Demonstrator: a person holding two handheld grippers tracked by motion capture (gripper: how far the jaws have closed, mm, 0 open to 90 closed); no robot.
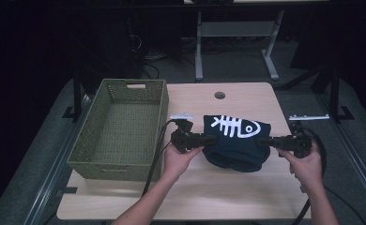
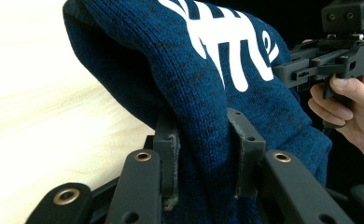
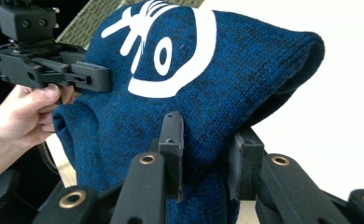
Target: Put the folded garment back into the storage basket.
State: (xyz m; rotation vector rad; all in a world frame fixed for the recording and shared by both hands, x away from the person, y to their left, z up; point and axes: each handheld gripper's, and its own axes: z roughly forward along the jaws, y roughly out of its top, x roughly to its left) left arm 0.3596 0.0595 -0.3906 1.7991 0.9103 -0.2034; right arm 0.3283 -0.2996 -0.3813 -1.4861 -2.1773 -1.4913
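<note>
1 hat (image 1: 237,140), 1 basket (image 1: 120,126). L gripper (image 1: 209,139) and R gripper (image 1: 264,140) are each clamping knit at opposite ends; hat is hanging between them, long axis gripper-to-gripper, fishbone head twd R.

I see a dark blue knit garment (image 1: 237,143) with a white fish-skeleton print, bunched and lifted slightly above the wooden table (image 1: 181,197), right of the green basket (image 1: 120,131).

High view: we look fwd and down on the counter (image 1: 139,197) from above the person's side. Both gripper views sit v. close, facing each other across the blue knit (image 2: 208,93); each catches the opposite tongs in an upper corner.
</note>
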